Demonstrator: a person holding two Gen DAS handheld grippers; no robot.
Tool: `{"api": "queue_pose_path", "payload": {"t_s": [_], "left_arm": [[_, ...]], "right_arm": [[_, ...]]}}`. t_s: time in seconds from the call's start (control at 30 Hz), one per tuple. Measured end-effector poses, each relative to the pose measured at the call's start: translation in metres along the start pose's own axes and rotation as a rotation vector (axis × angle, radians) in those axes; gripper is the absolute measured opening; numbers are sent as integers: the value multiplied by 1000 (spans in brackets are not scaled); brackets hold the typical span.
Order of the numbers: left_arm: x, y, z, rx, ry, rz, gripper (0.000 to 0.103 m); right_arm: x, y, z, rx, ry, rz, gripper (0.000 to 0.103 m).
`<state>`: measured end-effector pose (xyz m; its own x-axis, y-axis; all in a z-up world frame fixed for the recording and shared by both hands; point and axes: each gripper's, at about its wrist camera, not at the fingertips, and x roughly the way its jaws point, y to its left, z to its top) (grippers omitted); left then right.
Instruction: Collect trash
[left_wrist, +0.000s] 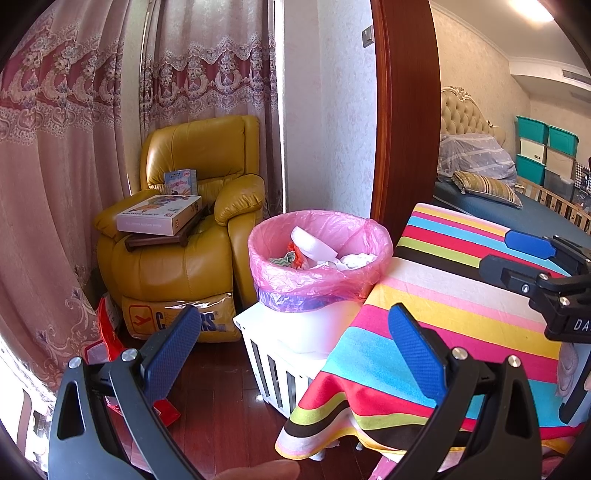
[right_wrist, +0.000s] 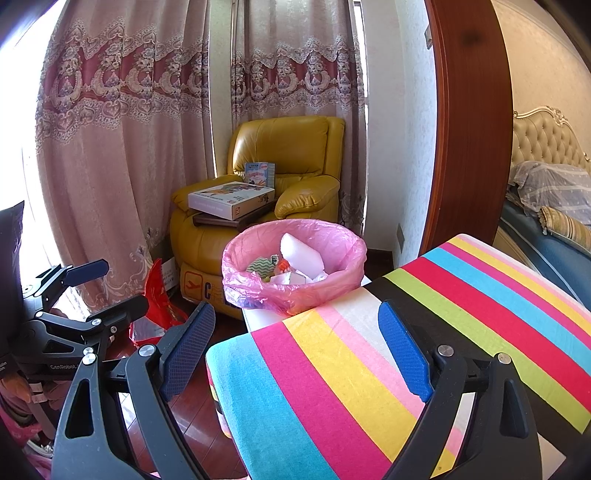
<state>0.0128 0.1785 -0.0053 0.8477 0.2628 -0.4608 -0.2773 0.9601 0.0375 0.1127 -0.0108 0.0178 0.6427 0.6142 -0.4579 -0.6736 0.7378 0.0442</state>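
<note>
A bin lined with a pink bag (left_wrist: 369, 236) (right_wrist: 332, 236) stands on a white slatted stand (left_wrist: 280, 373) beside the striped table. It holds white foam (left_wrist: 314, 245) (right_wrist: 301, 256), crumpled paper (left_wrist: 356, 260) and a zigzag wrapper (right_wrist: 262, 266). My left gripper (left_wrist: 293, 349) is open and empty, held short of the bin. My right gripper (right_wrist: 297, 349) is open and empty above the striped cloth (right_wrist: 369, 369). The right gripper also shows at the right edge of the left wrist view (left_wrist: 517, 254); the left gripper shows at the left of the right wrist view (right_wrist: 110, 288).
A yellow leather armchair (left_wrist: 199, 266) (right_wrist: 295, 147) with boxes (left_wrist: 159, 218) (right_wrist: 231, 201) stands by the curtains (left_wrist: 66, 147). A red bag (right_wrist: 159, 299) lies on the wooden floor (left_wrist: 221, 406). A wooden door frame (left_wrist: 406, 110) leads to a bed (left_wrist: 517, 214) and stacked crates (left_wrist: 546, 147).
</note>
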Motion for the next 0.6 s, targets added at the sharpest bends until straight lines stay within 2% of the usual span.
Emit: {"api": "queue_pose_path", "payload": {"t_s": [0.6], "left_arm": [[5, -4, 0, 12, 9, -9, 98]], "right_arm": [[0, 4, -1, -1, 2, 2, 85]]}}
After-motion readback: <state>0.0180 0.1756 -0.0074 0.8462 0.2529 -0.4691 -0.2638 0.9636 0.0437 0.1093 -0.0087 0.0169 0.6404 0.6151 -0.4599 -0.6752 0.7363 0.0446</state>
